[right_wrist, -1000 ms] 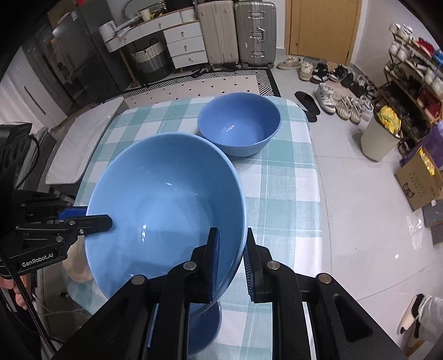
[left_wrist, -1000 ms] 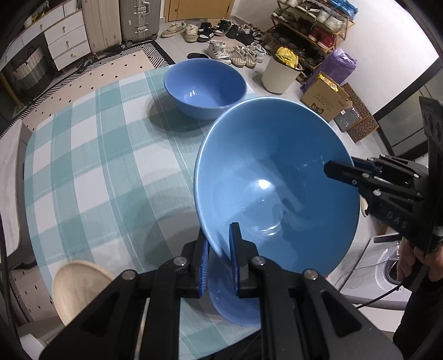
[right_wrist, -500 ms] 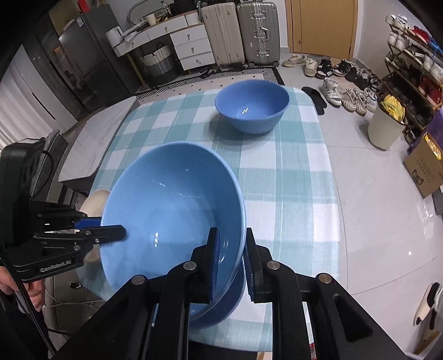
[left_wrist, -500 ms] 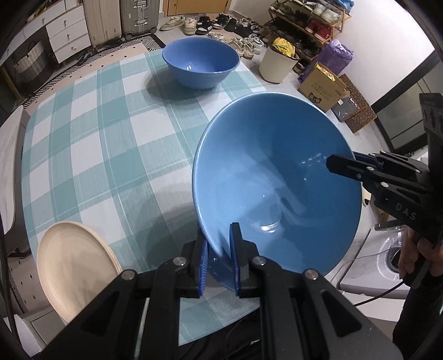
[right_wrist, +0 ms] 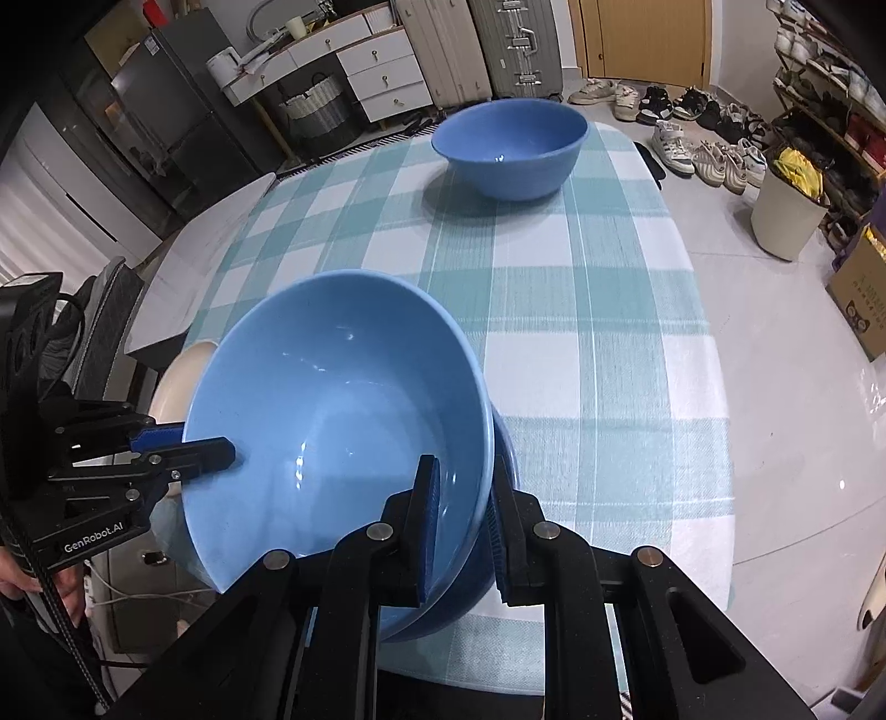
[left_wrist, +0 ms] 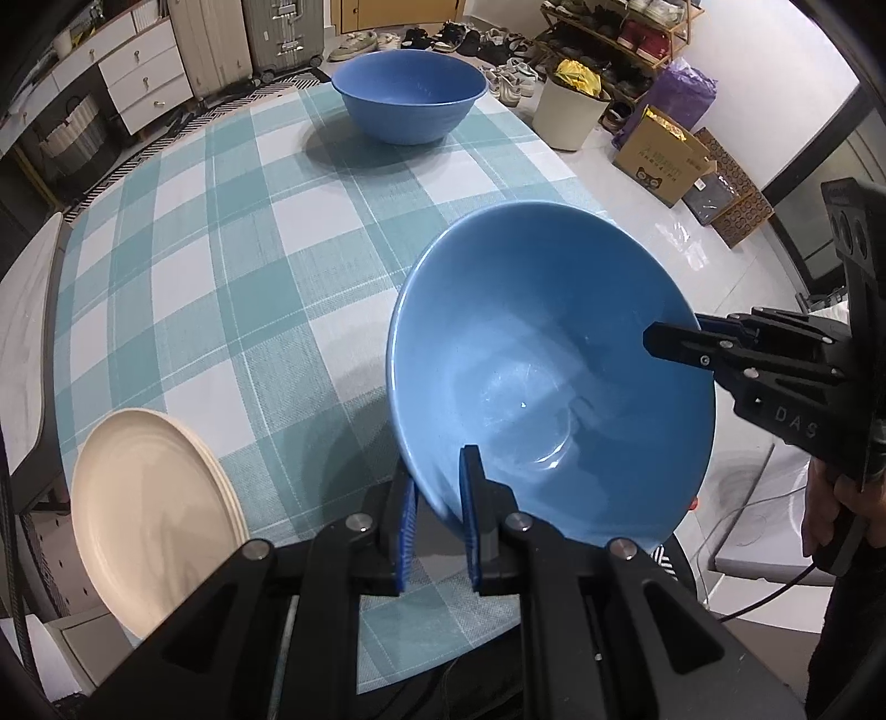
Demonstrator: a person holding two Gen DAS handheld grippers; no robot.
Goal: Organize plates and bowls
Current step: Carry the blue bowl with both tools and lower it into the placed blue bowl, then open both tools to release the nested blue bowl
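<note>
Two sets of tongs held one large blue bowl (left_wrist: 554, 376) tilted above the near edge of the worktop (left_wrist: 249, 277), which was covered in a teal-and-white checked cloth. The left tongs (left_wrist: 437, 515) were clamped on its near rim, the right tongs (right_wrist: 465, 526) closed on the opposite rim. Under it, in the right wrist view, a further blue rim (right_wrist: 506, 443) showed, apparently another bowl beneath, though little of it was visible. A second blue bowl (left_wrist: 408, 94) stood upright at the worktop's far end, well apart. A cream plate (left_wrist: 149, 515) lay at the near left corner, overhanging the edge. Beyond the worktop were white drawers (right_wrist: 382, 72), upright suitcases (right_wrist: 515, 44), rows of shoes (right_wrist: 692, 144), a lined waste bin (left_wrist: 570, 111) and a cardboard box (left_wrist: 664, 160) on a pale tiled floor.
</note>
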